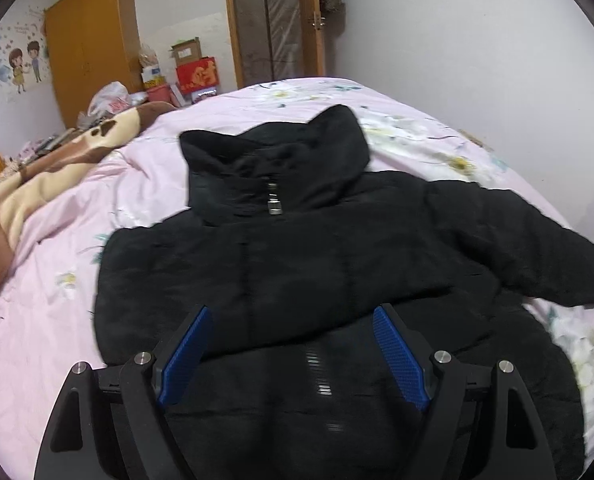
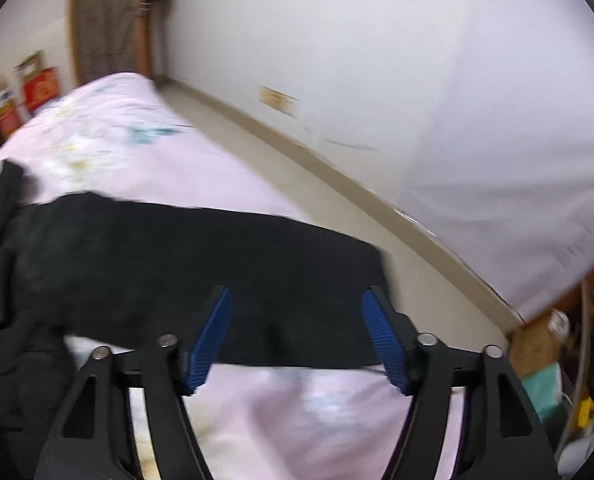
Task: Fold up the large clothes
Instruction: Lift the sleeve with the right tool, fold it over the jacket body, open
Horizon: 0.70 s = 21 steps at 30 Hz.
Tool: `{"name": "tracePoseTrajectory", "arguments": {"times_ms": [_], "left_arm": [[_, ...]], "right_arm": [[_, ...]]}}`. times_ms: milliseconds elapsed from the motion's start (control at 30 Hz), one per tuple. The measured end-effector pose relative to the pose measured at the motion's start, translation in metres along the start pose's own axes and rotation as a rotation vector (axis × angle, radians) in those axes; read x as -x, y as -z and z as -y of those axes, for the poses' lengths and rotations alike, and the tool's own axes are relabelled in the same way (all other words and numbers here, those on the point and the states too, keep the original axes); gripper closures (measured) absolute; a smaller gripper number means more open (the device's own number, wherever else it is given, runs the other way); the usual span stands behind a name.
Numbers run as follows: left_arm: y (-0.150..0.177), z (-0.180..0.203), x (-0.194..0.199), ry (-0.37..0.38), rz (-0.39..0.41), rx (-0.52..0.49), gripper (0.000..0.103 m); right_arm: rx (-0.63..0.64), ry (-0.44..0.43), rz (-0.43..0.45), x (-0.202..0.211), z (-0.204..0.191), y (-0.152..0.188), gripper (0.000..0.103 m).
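A black hooded puffer jacket [image 1: 297, 256] lies front up on the pink floral bed [image 1: 49, 280], hood at the far end, zipper down the middle. Its left sleeve looks folded across the chest; its right sleeve [image 1: 537, 248] stretches out to the right. My left gripper [image 1: 293, 316] is open, hovering over the jacket's lower front. In the right wrist view, the right sleeve [image 2: 201, 264] lies across the bed [image 2: 297, 420] toward its edge. My right gripper [image 2: 297, 300] is open, its blue pads on either side of the sleeve near the cuff, holding nothing.
A brown and cream blanket [image 1: 37, 184] is bunched on the bed's left side. A wooden wardrobe [image 1: 89, 40], boxes [image 1: 193, 68] and a door [image 1: 273, 20] stand beyond the bed. The floor [image 2: 377, 216] and white wall run along the bed's right edge, with clutter [image 2: 577, 380] at right.
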<state>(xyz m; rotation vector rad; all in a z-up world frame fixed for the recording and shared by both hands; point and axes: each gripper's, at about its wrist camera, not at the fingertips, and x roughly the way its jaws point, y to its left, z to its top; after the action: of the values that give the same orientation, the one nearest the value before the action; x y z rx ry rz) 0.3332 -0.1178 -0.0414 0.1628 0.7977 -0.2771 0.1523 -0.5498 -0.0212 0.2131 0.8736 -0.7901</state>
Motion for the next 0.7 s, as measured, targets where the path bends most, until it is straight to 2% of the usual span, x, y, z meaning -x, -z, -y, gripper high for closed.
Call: {"name": "tracePoseTrajectory", "arguments": {"times_ms": [100,200,333,467,567,600,633,667,700], "left_arm": [[0.001,0.022,0.003,0.021,0.003,-0.016,0.021],[0.001,0.04,0.002,0.033,-0.003,-0.045,0.021],[0.004,0.052,0.0,0.039,-0.016,-0.065,0.021],[0.008,0.056,-0.002,0.033,-0.03,-0.077,0.021],[0.009,0.056,-0.003,0.025,-0.035,-0.075,0.021],[0.01,0.055,-0.003,0.026,-0.038,-0.072,0.021],[0.01,0.054,-0.003,0.022,-0.04,-0.071,0.021],[0.011,0.054,-0.003,0.015,-0.04,-0.071,0.021],[0.011,0.053,-0.003,0.011,-0.04,-0.069,0.021]], "right_arm": [[-0.041,0.026,-0.035,-0.017,0.031,0.0,0.032],[-0.074,-0.004,-0.076,-0.035,0.047,-0.001,0.031],[-0.091,-0.079,-0.145,-0.056,0.047,-0.002,0.03],[-0.089,-0.129,-0.172,-0.066,0.039,0.001,0.03],[-0.118,-0.136,-0.189,-0.071,0.038,0.002,0.03],[-0.12,-0.135,-0.184,-0.07,0.037,0.002,0.035],[-0.118,-0.135,-0.178,-0.068,0.036,0.002,0.046],[-0.112,-0.128,-0.174,-0.067,0.035,0.002,0.053],[-0.104,-0.119,-0.171,-0.066,0.033,0.002,0.063]]}}
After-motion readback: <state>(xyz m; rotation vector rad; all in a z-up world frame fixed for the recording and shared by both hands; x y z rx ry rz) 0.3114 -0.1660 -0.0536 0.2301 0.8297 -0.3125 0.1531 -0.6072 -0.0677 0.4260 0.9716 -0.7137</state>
